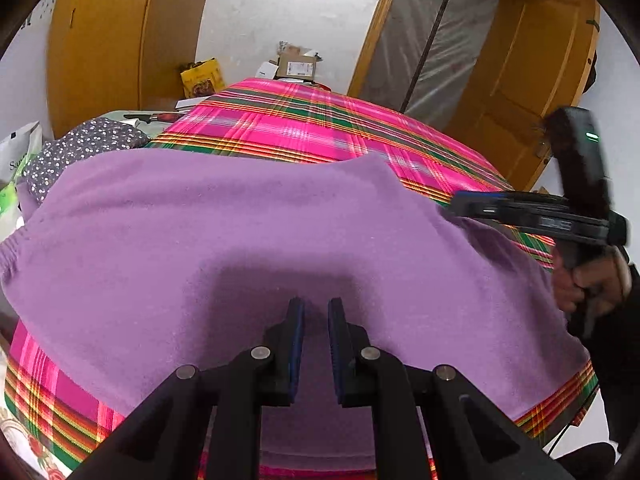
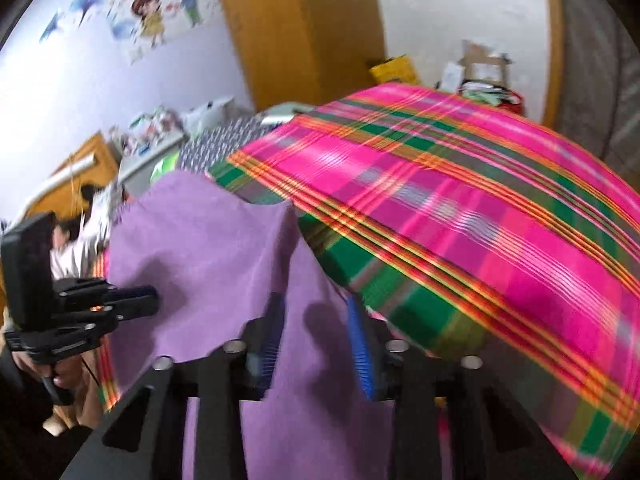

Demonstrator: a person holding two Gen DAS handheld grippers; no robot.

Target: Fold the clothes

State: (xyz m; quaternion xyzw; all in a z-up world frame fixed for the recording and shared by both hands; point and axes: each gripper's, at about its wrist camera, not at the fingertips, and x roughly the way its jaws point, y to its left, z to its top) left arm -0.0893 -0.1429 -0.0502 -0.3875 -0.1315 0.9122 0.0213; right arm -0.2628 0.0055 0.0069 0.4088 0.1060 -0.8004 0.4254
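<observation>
A purple fleece garment (image 1: 240, 232) lies spread over a pink plaid cloth (image 1: 300, 120) that covers the bed. My left gripper (image 1: 316, 304) hovers over the garment's near middle, its jaws a narrow gap apart with nothing pinched. In the left wrist view my right gripper (image 1: 456, 204) meets the garment's right edge, held by a hand (image 1: 592, 280). Its own blurred view shows the right gripper (image 2: 315, 304) with a fold of the purple garment (image 2: 200, 248) rising between its fingers and filling the gap. The left gripper (image 2: 152, 300) shows at that view's left, above the garment. The plaid cloth (image 2: 480, 220) fills the right.
A grey dotted fabric (image 1: 92, 140) lies at the far left of the bed. Behind the bed stand a yellow bag (image 1: 202, 78) and cardboard boxes (image 1: 298, 66) by the wall. A wooden wardrobe (image 1: 120, 40) is at the left and a wooden door (image 1: 532, 80) at the right.
</observation>
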